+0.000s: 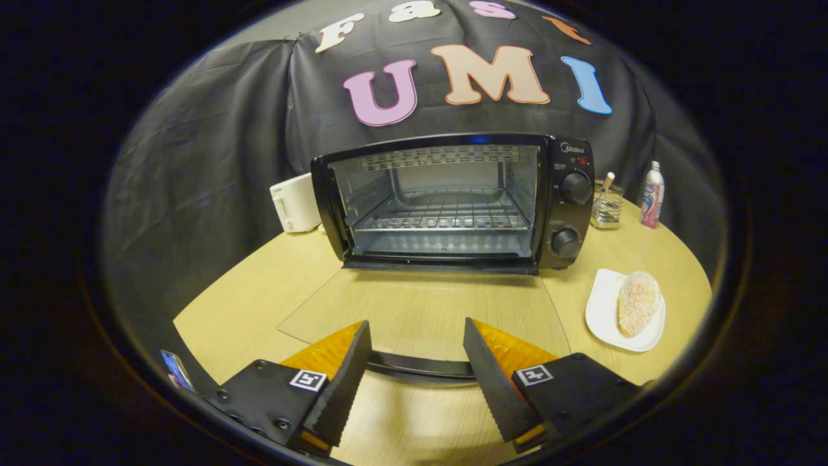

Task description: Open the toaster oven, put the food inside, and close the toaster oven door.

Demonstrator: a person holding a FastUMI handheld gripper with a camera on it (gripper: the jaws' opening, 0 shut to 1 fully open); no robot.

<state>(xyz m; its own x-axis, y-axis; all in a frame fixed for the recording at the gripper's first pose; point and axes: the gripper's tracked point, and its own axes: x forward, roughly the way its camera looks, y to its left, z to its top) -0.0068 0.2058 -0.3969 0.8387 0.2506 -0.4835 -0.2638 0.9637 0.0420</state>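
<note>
Toaster oven (pixel 446 200) sits beyond the fingers (pixel 417 366), glass door (pixel 420 304) folded flat on the worktop (pixel 259 291), handle (pixel 420 367) between them. Fingers spread wide, gripping nothing. Food (pixel 638 302) waits on its plate (pixel 601 310) off to the right, probably next.

The oven (pixel 453 200) is black, boxy, standing upright on the table well beyond the fingers. Its glass door (pixel 420 307) is swung fully down and lies flat, reaching toward the fingers; the door's dark handle (pixel 420 367) sits between the two spread fingertips, untouched as far as can be seen. Inside, a wire rack (pixel 446 217) is bare. Two knobs (pixel 576 188) stack on its right panel. The food (pixel 638 302), a pale sugared bun, lies on a white plate (pixel 605 310) ahead and right of the fingers.
</note>
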